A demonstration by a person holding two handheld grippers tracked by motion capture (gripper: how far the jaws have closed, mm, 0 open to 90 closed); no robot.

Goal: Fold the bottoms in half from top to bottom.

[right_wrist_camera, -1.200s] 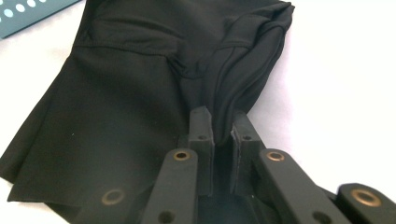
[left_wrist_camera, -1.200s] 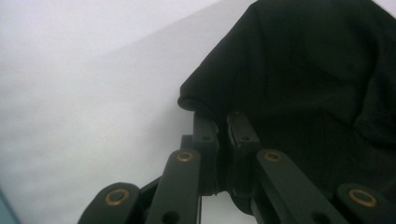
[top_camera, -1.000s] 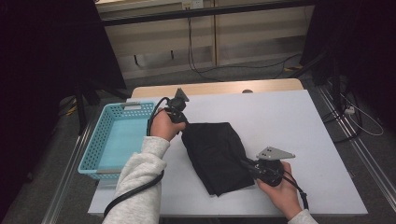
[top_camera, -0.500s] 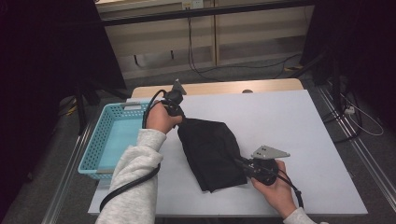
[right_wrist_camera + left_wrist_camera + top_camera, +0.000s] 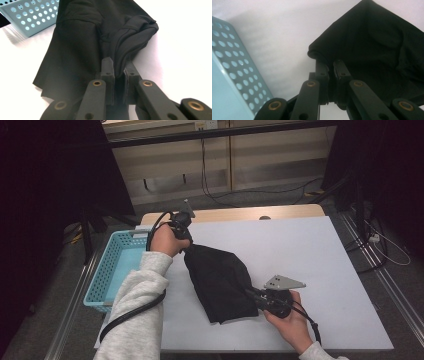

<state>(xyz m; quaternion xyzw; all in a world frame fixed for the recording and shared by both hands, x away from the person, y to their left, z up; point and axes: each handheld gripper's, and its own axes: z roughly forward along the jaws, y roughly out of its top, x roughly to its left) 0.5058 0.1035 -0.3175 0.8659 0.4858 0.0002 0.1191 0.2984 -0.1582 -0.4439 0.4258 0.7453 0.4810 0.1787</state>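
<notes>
Your right gripper (image 5: 255, 296), nearest you, has its jaws pinching a bunched fold at the near edge of the black garment (image 5: 220, 280), and the right gripper view shows that fold wedged between the pads with the rest of the cloth spreading away toward the blue basket (image 5: 30, 15). Keep that pinch firm and keep this hand low, since the near part of the garment lies on the white counter (image 5: 320, 255) and a tug here would probably drag it rather than lift it. Farther off, your left gripper (image 5: 189, 246) has its jaws pressed together on the far corner, just beside the basket's (image 5: 107, 270) right wall, and the cloth hangs down from that grip. To carry the garment well, I would bring both hands up together so the fabric stays taut between them and clears the basket rim, then swing it over the basket before letting go. Watch the loose lower hem, which could catch on the perforated wall if the left side leads too far ahead
</notes>
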